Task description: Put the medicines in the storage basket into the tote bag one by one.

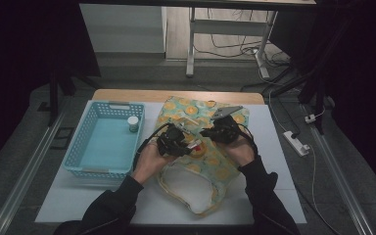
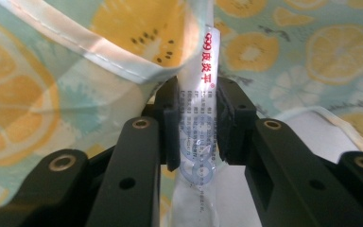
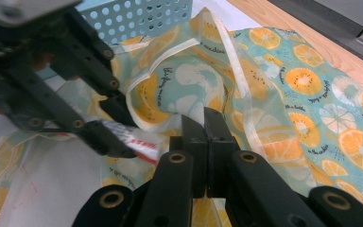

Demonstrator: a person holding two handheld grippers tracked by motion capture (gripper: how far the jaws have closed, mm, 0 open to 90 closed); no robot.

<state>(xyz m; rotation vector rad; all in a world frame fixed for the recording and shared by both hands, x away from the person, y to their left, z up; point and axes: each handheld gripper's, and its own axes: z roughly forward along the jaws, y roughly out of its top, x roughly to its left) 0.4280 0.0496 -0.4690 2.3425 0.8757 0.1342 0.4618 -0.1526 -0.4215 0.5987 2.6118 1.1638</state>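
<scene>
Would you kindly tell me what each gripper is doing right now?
Left gripper: closed on a white tube with red print.
Right gripper: closed, pinching the fruit-print bag.

Items counted on the table

One fruit-print bag [image 1: 203, 147], one blue basket [image 1: 89, 147] holding one small jar [image 1: 133, 123], one white tube [image 2: 196, 137], and two grippers [image 1: 176, 142] [image 1: 223, 131] were counted.
</scene>
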